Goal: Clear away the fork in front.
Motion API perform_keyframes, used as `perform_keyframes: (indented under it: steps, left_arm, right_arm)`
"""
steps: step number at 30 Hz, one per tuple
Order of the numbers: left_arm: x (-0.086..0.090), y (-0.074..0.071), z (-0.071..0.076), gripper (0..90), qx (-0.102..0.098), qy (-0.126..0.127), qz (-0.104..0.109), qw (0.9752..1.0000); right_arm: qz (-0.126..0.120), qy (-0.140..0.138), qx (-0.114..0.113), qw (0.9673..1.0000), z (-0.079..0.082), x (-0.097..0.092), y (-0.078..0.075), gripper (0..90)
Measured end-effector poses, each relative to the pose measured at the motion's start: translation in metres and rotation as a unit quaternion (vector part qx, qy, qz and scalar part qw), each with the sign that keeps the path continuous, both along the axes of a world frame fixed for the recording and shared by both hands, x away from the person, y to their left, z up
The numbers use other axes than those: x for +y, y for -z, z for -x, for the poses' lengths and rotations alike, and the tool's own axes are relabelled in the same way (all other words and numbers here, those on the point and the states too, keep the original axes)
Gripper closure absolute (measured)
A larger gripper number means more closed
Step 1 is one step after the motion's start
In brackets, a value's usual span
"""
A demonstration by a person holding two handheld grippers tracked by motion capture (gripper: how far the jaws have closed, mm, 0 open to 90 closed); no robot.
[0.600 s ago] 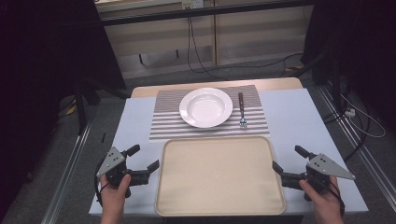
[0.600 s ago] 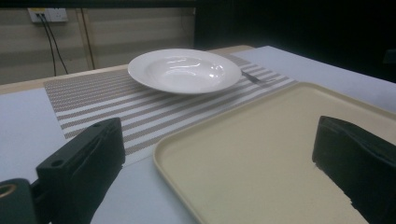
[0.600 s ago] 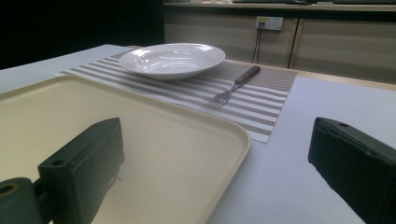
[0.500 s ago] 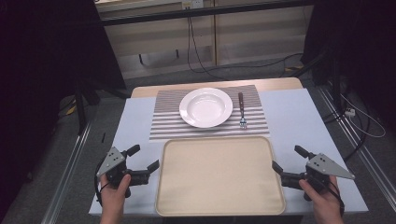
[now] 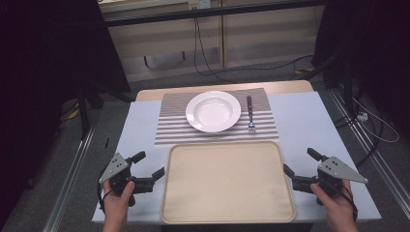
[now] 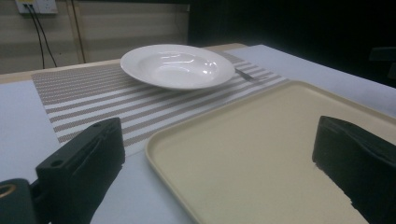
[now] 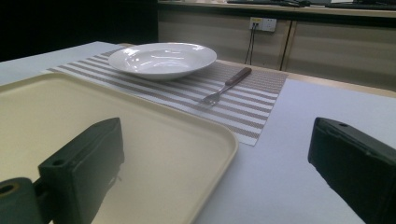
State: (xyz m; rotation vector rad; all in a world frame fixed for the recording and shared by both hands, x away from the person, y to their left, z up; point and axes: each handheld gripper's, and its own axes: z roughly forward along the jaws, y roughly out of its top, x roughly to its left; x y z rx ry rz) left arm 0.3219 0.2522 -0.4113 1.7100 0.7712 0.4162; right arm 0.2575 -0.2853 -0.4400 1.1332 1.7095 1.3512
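Left gripper (image 5: 149,165) gaping wide, empty, just off the tray's (image 5: 227,212) left edge, one jaw over the tray's rim in the left gripper view; right gripper (image 5: 300,162) likewise wide and empty, just off the right edge, held in the right hand (image 5: 336,205); left hand (image 5: 116,203) wrapped round its own tool. Beyond the tray, a striped mat (image 5: 174,126) bearing a white plate (image 5: 213,111), bare; fork (image 5: 251,114) just right of the plate, tines toward the tray, apart from both.
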Motion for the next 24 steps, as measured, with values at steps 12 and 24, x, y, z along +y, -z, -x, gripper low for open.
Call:
perform_keyframes:
  steps: [12, 24]
  left_arm:
    - [-0.001, 0.000, 0.001, 2.6, -0.001, 0.004, 0.002, 1.0000]
    - [0.002, -0.002, 0.002, 2.6, -0.001, -0.001, 0.008, 1.0000]
  right_arm:
    - [0.014, -0.007, 0.010, 0.9998, -0.019, 0.002, -0.003, 2.9]
    - [0.033, 0.006, 0.009, 0.9994, -0.056, 0.009, -0.013, 2.9]
